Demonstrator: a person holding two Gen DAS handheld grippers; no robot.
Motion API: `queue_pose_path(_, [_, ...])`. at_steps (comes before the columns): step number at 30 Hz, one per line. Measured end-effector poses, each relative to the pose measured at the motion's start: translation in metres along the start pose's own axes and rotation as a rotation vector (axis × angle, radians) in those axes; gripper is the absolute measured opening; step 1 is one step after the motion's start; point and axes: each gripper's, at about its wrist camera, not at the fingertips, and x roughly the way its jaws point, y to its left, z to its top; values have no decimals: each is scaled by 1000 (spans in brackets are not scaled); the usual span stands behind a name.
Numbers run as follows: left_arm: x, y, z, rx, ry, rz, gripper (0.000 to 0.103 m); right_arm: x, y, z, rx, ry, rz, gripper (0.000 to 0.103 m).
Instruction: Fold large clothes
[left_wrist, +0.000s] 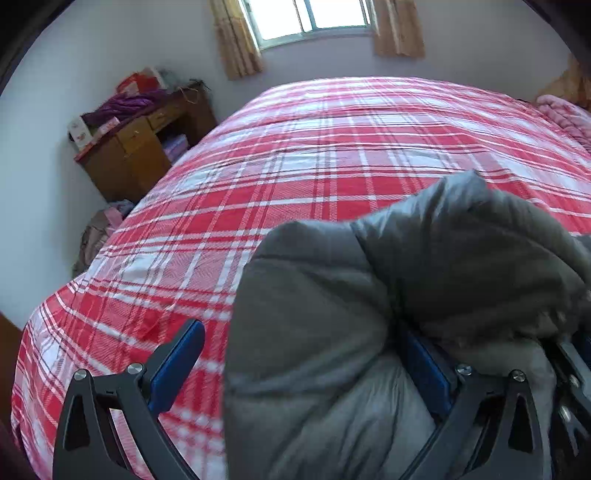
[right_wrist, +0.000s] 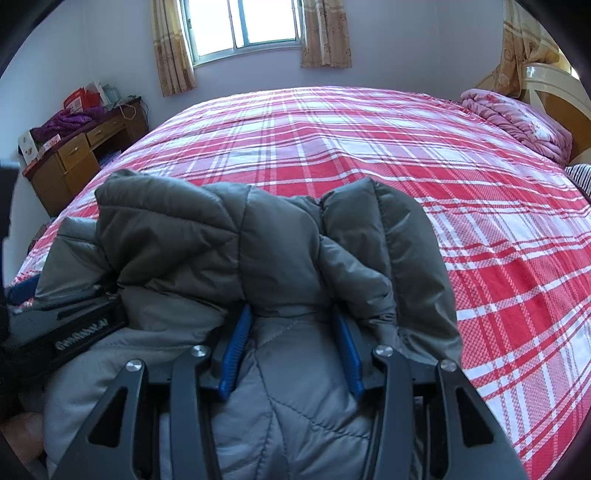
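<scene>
Grey quilted puffer jacket (right_wrist: 280, 251) bunched up over the near edge of a bed, on a red-and-white plaid bedspread (right_wrist: 480, 206). Right tongs (right_wrist: 291, 354) closed part-way on a thick fold of the padded fabric, blue pads (right_wrist: 234, 354) pressed into it on both sides, the gap between them filled with grey quilting. Puffy folds piled just beyond the pads, hiding the fingertips.

Left tongs (left_wrist: 303, 369) spread wide, one blue-lined finger (left_wrist: 177, 365) bare over the plaid, the other blue pad (left_wrist: 428, 373) touching the jacket (left_wrist: 332, 332). Padded cloth heaped between and over the two fingers; grip not clear from this view, cannot tell whether pinched or merely draped. Body of the left tongs also seen at the left edge of the right wrist view (right_wrist: 70, 332), half buried in the jacket.

Beyond the jacket, bedspread flat across the whole bed. Pink folded quilt (right_wrist: 517, 122) at the far right corner, against a wooden headboard (right_wrist: 554, 96). Wooden desk (right_wrist: 74, 155) against the left wall, beside the bed, loaded with a purple garment (right_wrist: 70, 120) and boxes. Window (right_wrist: 243, 26) in the far wall, flanked by beige curtains (right_wrist: 173, 48).
</scene>
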Motion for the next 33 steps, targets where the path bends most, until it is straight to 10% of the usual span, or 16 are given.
queue_pose_path(10, [-38, 6, -46, 4, -139, -42, 102, -45, -18, -28, 37, -105, 1, 73])
queue_pose_path(33, [-31, 57, -62, -91, -7, -240, 102, -56, -96, -49, 264, -93, 144, 82])
